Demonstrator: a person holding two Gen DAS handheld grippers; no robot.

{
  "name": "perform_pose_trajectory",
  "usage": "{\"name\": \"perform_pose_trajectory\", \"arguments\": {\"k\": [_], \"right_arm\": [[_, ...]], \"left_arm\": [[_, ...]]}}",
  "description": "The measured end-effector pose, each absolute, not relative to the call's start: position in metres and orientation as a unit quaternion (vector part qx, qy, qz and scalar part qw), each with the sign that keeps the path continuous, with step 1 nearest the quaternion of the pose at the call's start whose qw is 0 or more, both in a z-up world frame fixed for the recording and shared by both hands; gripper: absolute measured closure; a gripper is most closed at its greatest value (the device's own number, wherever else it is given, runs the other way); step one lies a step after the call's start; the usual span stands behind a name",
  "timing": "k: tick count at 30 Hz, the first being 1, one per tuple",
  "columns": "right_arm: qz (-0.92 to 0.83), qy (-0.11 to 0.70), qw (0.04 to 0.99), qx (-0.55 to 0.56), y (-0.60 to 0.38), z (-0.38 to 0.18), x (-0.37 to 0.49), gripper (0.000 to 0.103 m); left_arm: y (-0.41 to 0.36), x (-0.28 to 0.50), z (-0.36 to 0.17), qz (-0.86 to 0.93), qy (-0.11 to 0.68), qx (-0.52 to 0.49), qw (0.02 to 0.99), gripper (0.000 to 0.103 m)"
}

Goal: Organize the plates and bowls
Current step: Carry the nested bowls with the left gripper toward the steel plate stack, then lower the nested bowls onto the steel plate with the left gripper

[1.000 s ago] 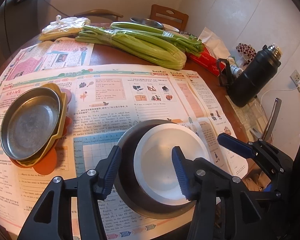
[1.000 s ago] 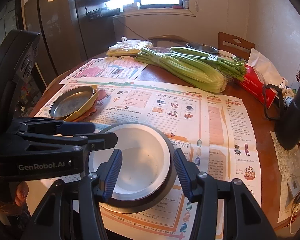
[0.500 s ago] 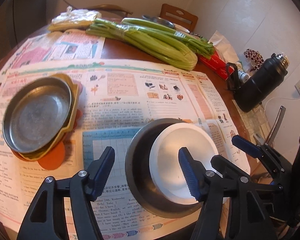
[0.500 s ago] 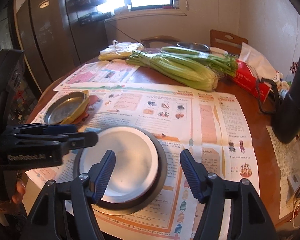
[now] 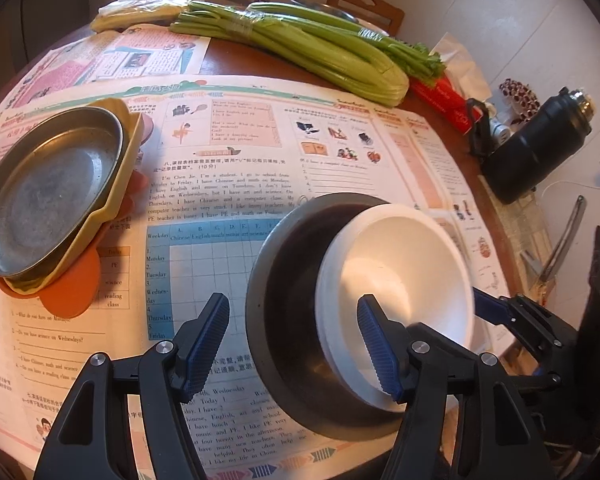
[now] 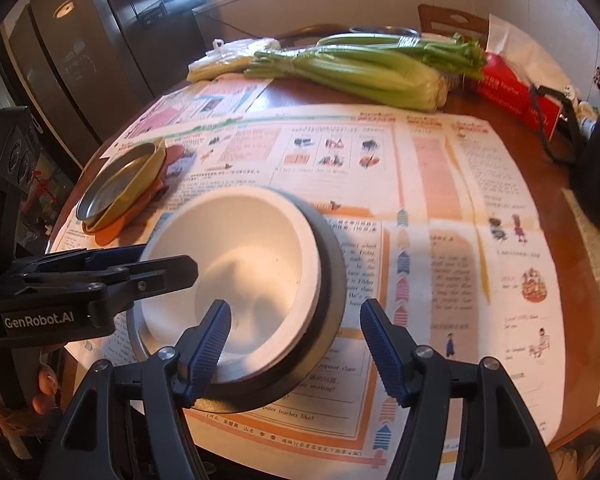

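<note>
on the worktop (image 5: 236,52), covered with printed newspaper sheets (image 5: 228,200), a white bowl (image 5: 400,276) sits nested inside a larger dark metal bowl (image 5: 288,320) near the front edge. the white bowl is not centred in the dark one: in the left wrist view it lies toward the right side of it, leaving a crescent of dark interior showing on the left.

the left hand-held gripper (image 5: 296,344) has its fingers spread apart, holding nothing. its right finger reaches over the rim into the white bowl, while its left finger hangs over the newspaper beside the dark bowl. in the right wrist view the same left hand-held gripper (image 6: 112,272) enters from the left with its tip at the rim of the white bowl.

the right hand-held gripper (image 6: 296,344) is also apart and empty. its left finger is over the inside of the white bowl and its right finger is outside the dark bowl (image 6: 332,280), over the paper.

well apart to the left, a metal plate (image 5: 48,192) rests in a yellow dish (image 5: 112,200), which lies on an orange mat (image 5: 72,292).

at the far side of the worktop lie bundles of celery (image 5: 308,48) and a plastic bag (image 5: 148,0). a red box (image 6: 516,92) and a black flask (image 5: 536,152) are to the right.
</note>
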State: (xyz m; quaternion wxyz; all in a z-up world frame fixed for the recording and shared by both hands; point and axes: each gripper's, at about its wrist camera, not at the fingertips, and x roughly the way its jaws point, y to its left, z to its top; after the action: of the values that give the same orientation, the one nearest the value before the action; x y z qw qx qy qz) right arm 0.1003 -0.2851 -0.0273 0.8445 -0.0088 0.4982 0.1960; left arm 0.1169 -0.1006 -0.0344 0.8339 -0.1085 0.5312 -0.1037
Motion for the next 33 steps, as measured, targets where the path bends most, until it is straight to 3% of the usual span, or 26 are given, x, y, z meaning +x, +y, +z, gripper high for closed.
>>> {"name": "perform_pose_trajectory", "arguments": {"k": [12, 15, 20, 33], "right_arm": [[0.213, 0.496, 0.842, -0.018, -0.274, -0.036, 0.099, 0.039], [0.210, 0.492, 0.844, -0.027, -0.271, -0.035, 0.099, 0.041], [0.205, 0.497, 0.843, -0.029, -0.268, -0.036, 0.103, 0.042], [0.227, 0.473, 0.851, -0.037, -0.241, -0.008, 0.112, 0.042]], "left_arm": [[-0.111, 0.122, -0.049, -0.112, 0.547, -0.098, 0.824, 0.035], [-0.115, 0.120, -0.049, -0.123, 0.545, -0.097, 0.824, 0.040], [-0.114, 0.121, -0.047, -0.116, 0.542, -0.093, 0.827, 0.041], [-0.078, 0.124, -0.016, -0.103, 0.514, -0.119, 0.843, 0.040]]}}
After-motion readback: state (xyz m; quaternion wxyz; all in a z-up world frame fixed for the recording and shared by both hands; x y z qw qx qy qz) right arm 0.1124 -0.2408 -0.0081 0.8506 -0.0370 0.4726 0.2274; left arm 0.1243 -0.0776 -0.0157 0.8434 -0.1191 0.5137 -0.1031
